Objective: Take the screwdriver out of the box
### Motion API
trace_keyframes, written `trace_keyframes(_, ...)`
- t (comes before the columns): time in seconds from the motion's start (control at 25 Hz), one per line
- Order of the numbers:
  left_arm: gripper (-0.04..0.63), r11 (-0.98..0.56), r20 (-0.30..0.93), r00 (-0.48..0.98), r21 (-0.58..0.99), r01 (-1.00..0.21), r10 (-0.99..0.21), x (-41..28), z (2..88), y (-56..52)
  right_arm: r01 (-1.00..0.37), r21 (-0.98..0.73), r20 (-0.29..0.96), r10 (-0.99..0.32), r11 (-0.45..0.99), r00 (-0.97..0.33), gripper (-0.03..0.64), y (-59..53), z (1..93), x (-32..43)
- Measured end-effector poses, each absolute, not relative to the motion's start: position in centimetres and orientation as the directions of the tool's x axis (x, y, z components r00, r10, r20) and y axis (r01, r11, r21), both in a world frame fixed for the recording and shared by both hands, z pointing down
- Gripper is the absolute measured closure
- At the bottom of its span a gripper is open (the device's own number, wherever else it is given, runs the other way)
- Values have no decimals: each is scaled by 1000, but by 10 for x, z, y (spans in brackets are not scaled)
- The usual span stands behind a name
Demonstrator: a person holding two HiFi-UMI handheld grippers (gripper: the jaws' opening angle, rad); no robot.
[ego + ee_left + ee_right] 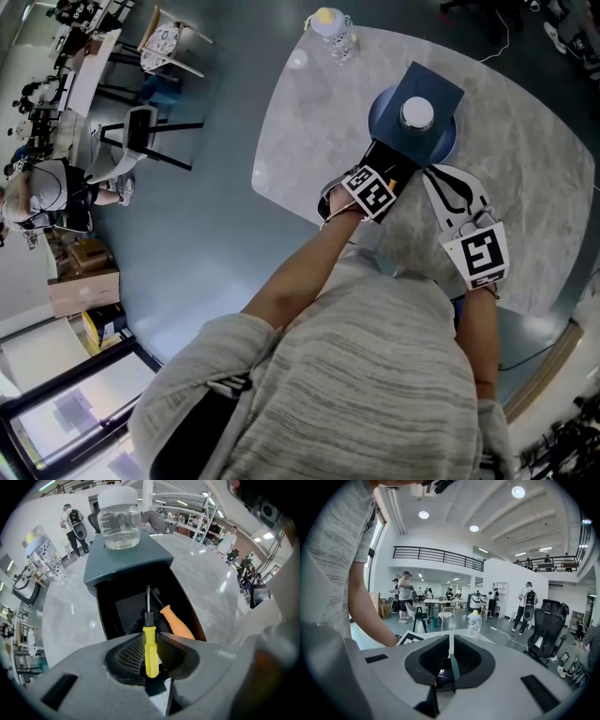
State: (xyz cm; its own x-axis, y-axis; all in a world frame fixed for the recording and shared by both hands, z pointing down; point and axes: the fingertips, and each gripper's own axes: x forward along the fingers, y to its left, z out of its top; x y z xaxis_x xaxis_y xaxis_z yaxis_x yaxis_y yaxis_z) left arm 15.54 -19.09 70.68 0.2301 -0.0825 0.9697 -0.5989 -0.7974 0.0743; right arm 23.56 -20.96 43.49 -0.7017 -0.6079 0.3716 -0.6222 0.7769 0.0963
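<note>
A black open box point(123, 612) sits on the marble table point(525, 169), its grey-blue lid point(126, 557) tipped back with a glass jar point(120, 524) on top. Inside lie a yellow-handled screwdriver point(150, 651) and an orange-handled one point(178, 625). My left gripper point(151, 637) points steeply down into the box point(392, 161) and is shut on the yellow handle, whose shaft points away into the box. My right gripper point(451, 641) is shut and holds nothing. In the head view it point(437, 180) hovers just right of the box, beside the left gripper point(392, 176).
A small bottle with a yellow cap point(332, 28) stands at the table's far edge. A dark blue round disc point(448, 142) lies under the box. Chairs point(141, 131) stand on the floor to the left. The table's near edge is close to my body.
</note>
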Motion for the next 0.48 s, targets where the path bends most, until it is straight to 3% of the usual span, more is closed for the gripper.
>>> trace_keyframes(0.48, 508, -776, 904, 409, 172, -607, -120, 153, 662, -203, -704, 86, 381, -676, 705, -630, 604, -217, 434, 225)
